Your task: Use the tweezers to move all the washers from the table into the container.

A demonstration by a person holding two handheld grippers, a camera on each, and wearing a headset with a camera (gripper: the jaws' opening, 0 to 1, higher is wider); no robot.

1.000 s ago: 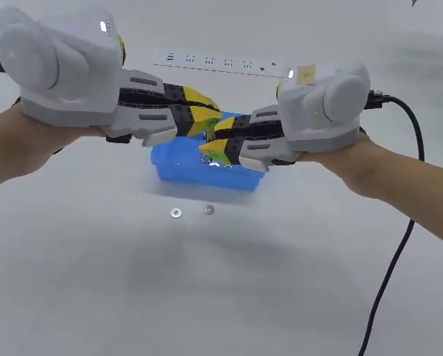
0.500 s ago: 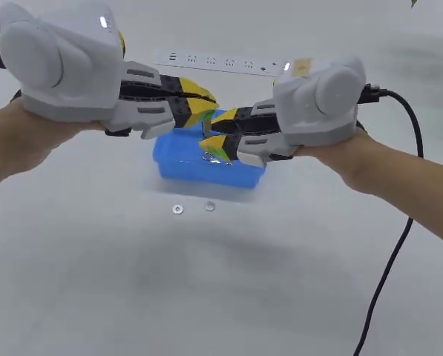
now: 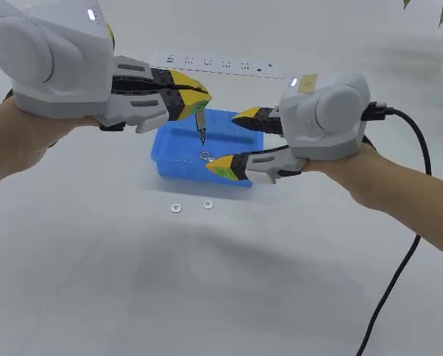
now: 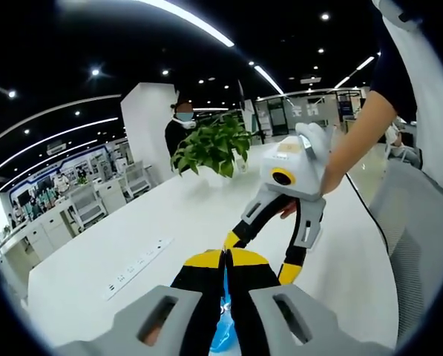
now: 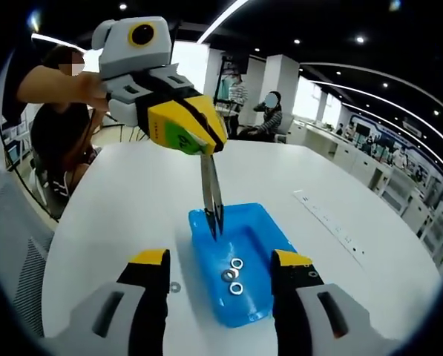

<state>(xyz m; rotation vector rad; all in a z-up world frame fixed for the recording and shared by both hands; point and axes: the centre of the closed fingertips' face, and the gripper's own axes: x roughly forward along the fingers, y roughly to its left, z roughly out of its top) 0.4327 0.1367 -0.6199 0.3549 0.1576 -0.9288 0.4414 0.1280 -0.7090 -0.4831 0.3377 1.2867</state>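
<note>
- My left tool (image 3: 199, 100) is pressed together on the tweezers (image 3: 201, 127), whose tips point down into the blue container (image 3: 162, 152).
- My right tool (image 3: 232, 141) is spread wide, close by the container.
- Three washers (image 5: 234, 276) lie inside the container.
- Two loose washers (image 3: 176, 208) lie on the desk (image 3: 206, 297), near its front wall.

Three cams crowding one blue container (image 3: 178, 167)
Head view looks down on it; right gripper view sees it close, under the left gripper (image 5: 209, 145); left gripper view faces the right gripper (image 4: 260, 258), level.
</note>
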